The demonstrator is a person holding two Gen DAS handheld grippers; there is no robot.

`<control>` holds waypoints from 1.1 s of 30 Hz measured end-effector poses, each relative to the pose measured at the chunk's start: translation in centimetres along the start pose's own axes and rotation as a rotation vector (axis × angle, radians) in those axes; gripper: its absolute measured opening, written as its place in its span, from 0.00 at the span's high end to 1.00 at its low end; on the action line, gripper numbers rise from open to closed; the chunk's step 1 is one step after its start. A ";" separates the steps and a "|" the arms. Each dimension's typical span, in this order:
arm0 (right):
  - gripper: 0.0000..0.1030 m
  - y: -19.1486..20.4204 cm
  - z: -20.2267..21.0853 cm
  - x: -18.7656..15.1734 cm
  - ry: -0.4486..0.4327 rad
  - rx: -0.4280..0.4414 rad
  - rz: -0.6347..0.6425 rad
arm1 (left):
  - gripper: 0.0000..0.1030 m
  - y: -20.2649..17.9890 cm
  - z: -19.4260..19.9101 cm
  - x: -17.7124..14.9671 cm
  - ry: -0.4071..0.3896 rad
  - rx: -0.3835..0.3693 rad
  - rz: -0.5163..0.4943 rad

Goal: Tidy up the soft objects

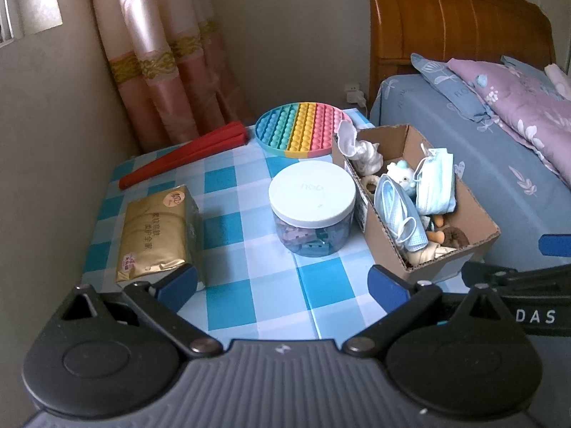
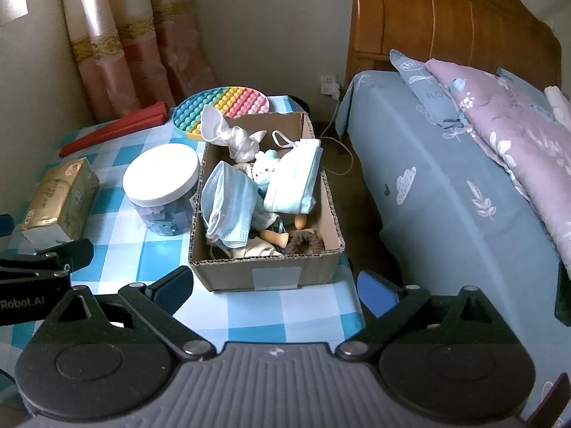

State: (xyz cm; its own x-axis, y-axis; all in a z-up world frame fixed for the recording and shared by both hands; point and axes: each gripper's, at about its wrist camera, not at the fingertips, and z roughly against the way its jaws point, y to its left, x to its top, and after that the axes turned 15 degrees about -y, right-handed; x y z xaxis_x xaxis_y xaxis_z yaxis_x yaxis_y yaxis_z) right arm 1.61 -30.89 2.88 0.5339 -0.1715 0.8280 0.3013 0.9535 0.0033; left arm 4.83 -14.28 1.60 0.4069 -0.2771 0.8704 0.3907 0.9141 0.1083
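1. The left gripper (image 1: 283,287) is held wide apart and empty above the near edge of the table (image 1: 321,285); the right gripper (image 2: 276,290) is likewise spread wide, with nothing between its fingers, just before the box (image 2: 264,267).
2. The soft things are found inside the box: two masks (image 2: 228,207) (image 2: 294,182), a white cloth (image 2: 228,135) at the far end, a small plush (image 2: 266,171) between the masks, and a brown scrunchie (image 2: 305,242) at the near end.
3. The masks are judged light, limp and easily crumpled; a pinch on the folded body is advised, since ear loops may snag neighbours.
4. The plush is judged soft and best taken round its body.
5. A jar (image 1: 312,210) stands just left of the box.
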 end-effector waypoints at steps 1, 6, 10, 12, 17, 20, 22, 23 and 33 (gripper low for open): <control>0.03 0.0 0.0 0.0 -0.001 -0.001 0.000 | 0.02 0.0 0.0 0.0 -0.001 0.001 -0.001; 0.03 0.0 0.1 0.0 -0.004 -0.001 0.000 | 0.02 0.2 0.0 0.1 -0.001 0.001 0.003; 0.03 0.1 0.2 0.1 -0.005 0.002 0.001 | 0.02 0.2 0.1 0.1 -0.002 0.003 0.006; 0.03 0.1 0.3 0.2 -0.006 0.002 0.002 | 0.02 0.2 0.1 0.2 -0.002 0.005 0.007; 0.03 0.1 0.3 0.2 -0.007 0.002 0.001 | 0.02 0.2 0.2 0.2 -0.003 0.005 0.006; 0.03 0.1 0.3 0.2 -0.006 0.002 0.001 | 0.02 0.3 0.1 0.2 -0.003 0.006 0.007; 0.03 0.1 0.3 0.2 -0.006 0.003 0.002 | 0.02 0.3 0.1 0.3 -0.002 0.006 0.007; 0.03 0.1 0.3 0.2 -0.006 0.002 0.002 | 0.02 0.3 0.1 0.2 -0.003 0.006 0.008; 0.03 0.1 0.4 0.2 -0.008 0.001 0.002 | 0.02 0.3 0.1 0.2 -0.003 0.006 0.008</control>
State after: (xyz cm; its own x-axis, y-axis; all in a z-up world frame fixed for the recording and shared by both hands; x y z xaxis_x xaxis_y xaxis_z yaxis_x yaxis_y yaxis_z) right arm 1.45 -30.69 3.26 0.5280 -0.1677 0.8325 0.2996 0.9541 0.0022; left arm 4.96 -14.06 1.88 0.4073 -0.2687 0.8729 0.3824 0.9181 0.1042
